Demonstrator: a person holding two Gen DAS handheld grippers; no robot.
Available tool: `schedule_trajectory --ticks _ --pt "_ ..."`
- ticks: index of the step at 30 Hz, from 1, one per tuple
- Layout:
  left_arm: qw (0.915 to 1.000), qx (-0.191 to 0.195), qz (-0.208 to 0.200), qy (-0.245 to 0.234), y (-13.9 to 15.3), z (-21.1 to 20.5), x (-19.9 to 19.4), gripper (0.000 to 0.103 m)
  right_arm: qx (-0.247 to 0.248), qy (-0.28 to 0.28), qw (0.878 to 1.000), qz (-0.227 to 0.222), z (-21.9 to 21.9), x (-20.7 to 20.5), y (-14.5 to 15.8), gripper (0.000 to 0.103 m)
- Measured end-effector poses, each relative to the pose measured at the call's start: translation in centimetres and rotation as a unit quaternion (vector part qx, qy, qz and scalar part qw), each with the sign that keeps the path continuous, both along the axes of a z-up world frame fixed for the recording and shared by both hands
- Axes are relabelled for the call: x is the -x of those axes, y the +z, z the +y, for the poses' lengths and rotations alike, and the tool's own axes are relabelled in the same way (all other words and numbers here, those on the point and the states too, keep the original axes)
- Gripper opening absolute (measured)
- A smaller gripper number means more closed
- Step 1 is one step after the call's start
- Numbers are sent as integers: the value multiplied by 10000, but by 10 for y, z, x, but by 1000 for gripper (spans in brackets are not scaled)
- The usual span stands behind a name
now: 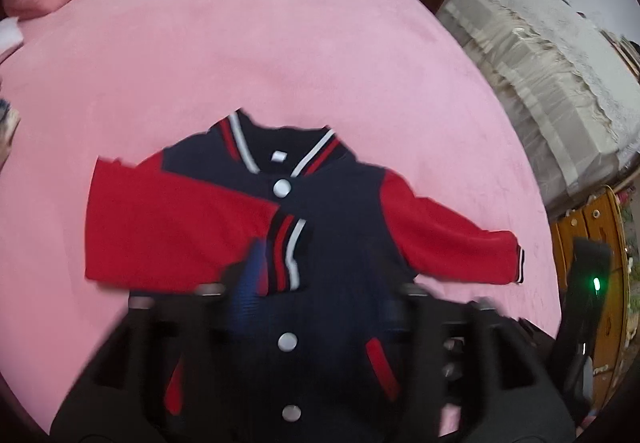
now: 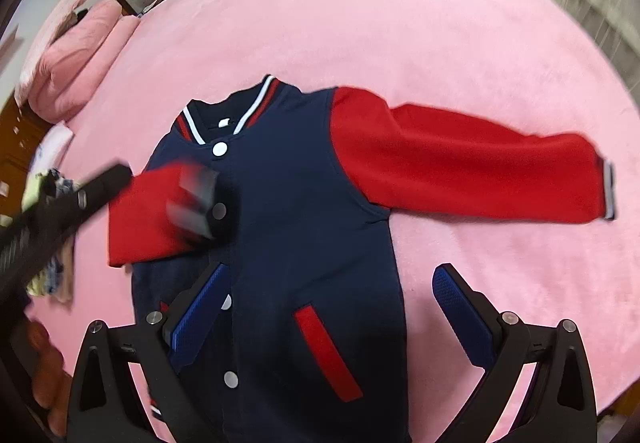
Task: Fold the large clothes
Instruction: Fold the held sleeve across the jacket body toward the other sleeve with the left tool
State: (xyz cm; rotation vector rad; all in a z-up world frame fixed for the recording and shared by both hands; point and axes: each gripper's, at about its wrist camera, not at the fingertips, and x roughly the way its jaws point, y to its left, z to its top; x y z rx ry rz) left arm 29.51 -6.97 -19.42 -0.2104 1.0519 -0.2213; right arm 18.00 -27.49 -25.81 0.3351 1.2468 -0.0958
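Jacket [image 2: 280,211] lies flat mid-bed [image 2: 400,23], collar toward the far edge. Left gripper [image 2: 192,199] blurred at the folded sleeve cuff; jaws' state unclear. Right gripper [image 2: 328,319] jaws apart, nearer the outstretched sleeve [image 2: 460,163], whose long axis runs crosswise.

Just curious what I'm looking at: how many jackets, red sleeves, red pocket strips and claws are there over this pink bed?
Jacket: 1
Red sleeves: 2
Red pocket strips: 2
Claws, left claw and right claw: 2
Total: 7
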Motion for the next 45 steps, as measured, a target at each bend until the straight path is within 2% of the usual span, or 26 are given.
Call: schedule_trajectory --ticks 1,3,5,6,8,9,11,13,15,16,19,23,27,30,35,40,45 --pt "10000 -1 -25 80 0 3 4 66 -161 12 9999 22 -3 -2 -4 103" --pt "9995 -101 51 293 -2 15 14 69 -588 43 9983 -8 -7 -5 -11 95" --pt "9982 -271 243 466 -16 40 22 69 -892 50 9960 4 -4 -9 -18 79" --pt "9966 -401 375 611 -22 57 23 69 -1035 75 9946 65 -1 -13 -23 75" --pt "9920 -671 611 878 -35 82 22 69 -1297 175 9914 59 8 -22 -32 63" --pt "9874 -888 788 1046 -45 93 20 69 -1418 232 9896 41 15 -26 -35 61" --pt "9828 -1052 996 1147 -57 106 18 69 -1634 306 9861 42 31 -35 -43 54" --pt "9779 -1187 1221 1210 -74 121 16 69 -1765 360 9836 115 45 -45 -54 50" --pt "9732 -1229 1454 1291 -96 130 11 69 -1795 406 9827 225 58 -52 -63 34" --pt "9721 -1228 1505 1316 -97 133 12 69 -1694 406 9844 253 63 -55 -67 25" --pt "9686 -1275 1591 1423 -118 142 6 69 -1462 493 9880 15 69 -61 -61 12" --pt "9676 -1219 1643 1477 -129 148 -1 69 -1448 676 9868 -275 62 -62 -35 11" --pt "9684 -1244 1597 1455 -136 147 -10 68 -1487 476 9853 -695 35 -55 5 11" --pt "9702 -1222 1532 1423 -133 149 -15 68 -1193 406 9893 -729 13 -46 16 11" --pt "9706 -1359 1485 1321 -131 148 -28 68 -747 51 9966 -356 -15 -37 -7 11" --pt "9677 -1456 1557 1343 -134 152 -33 68 -911 -479 9946 103 -41 -27 -30 12" --pt "9623 -1320 1671 1692 -124 164 -23 68 -423 -535 9977 -28 -38 -19 -27 13"
